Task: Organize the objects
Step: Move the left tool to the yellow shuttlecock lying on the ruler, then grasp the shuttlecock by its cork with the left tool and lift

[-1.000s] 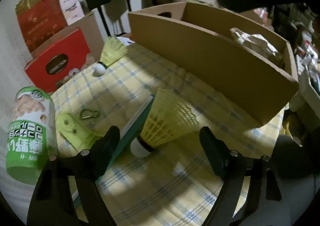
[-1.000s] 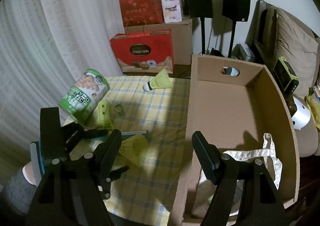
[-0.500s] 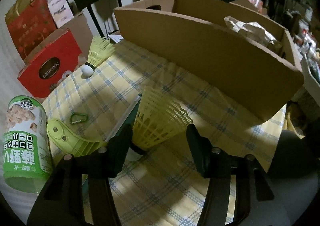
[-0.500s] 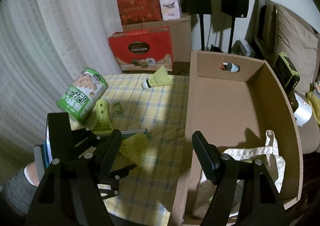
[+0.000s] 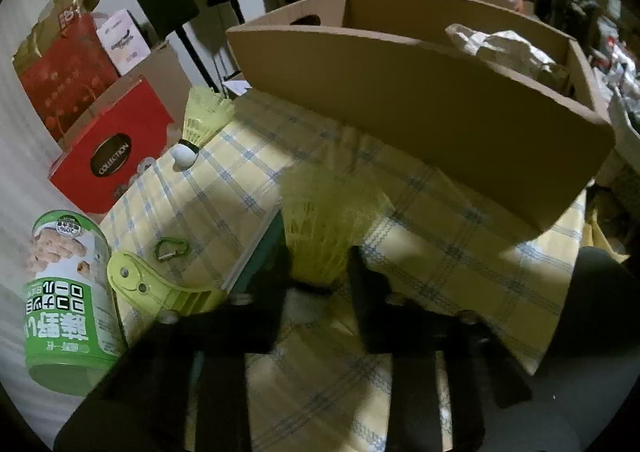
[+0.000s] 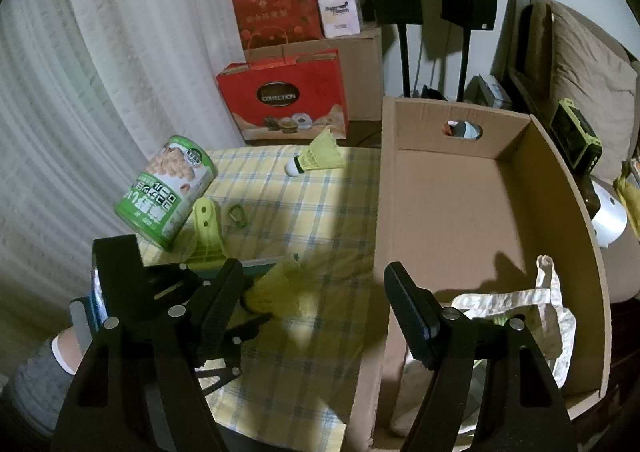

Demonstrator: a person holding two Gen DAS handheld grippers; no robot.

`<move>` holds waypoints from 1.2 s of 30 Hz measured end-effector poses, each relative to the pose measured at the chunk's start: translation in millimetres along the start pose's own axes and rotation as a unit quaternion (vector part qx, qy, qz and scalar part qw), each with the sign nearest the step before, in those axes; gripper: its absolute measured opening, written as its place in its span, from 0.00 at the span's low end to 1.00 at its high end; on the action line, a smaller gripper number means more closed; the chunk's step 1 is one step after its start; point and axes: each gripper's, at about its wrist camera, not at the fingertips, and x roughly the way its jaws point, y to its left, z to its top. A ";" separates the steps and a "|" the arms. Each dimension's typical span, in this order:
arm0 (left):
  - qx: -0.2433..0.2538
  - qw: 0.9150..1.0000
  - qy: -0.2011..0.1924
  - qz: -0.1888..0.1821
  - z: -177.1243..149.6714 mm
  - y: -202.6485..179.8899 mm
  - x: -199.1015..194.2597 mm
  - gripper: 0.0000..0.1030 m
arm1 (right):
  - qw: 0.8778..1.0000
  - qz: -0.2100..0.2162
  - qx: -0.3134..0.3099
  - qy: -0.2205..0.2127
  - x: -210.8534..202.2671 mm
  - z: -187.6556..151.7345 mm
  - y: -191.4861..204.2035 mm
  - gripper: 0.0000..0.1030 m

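The table [image 6: 320,212], covered in a yellow checked cloth, carries a big open cardboard box [image 6: 472,220] along one side, and a crumpled white cloth bag [image 6: 516,304] lies in the box's near corner. On the cloth, a green can [image 5: 68,292] stands at the far edge from the box, with a lime green plastic piece [image 5: 156,284] and a small green clip [image 5: 171,248] just beside it. The right claw [image 6: 316,308] hangs released and empty over the box's near wall. The left claw [image 5: 316,272] is closing around the base of a yellow shuttlecock [image 5: 328,220] that lies on the cloth next to a dark flat strip [image 5: 260,248]; whether its pads already press on it I cannot tell. A second shuttlecock [image 6: 316,158] lies at the table's far end, well apart
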 end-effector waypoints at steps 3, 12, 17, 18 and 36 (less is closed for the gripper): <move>0.002 1.000 -0.007 0.003 -3.4 -0.2 -6.0 0.01 | 1.000 -0.001 -0.003 -0.003 -1.2 -0.9 1.8 0.72; -0.071 0.996 0.006 -0.048 -10.1 15.4 -8.3 0.03 | 1.000 0.002 -0.006 -0.007 -5.8 -1.8 4.4 0.72; -0.084 0.995 0.010 -0.047 -4.1 21.0 -2.3 0.32 | 1.000 0.002 -0.006 -0.004 -6.7 -2.4 4.7 0.72; -0.083 0.995 0.011 -0.049 -4.2 19.9 -1.2 0.39 | 1.000 0.002 -0.005 -0.004 -6.2 -2.2 4.4 0.72; -0.218 0.974 0.029 -0.060 -5.8 45.3 11.0 0.39 | 1.000 0.005 0.000 0.000 -5.9 -1.8 2.8 0.72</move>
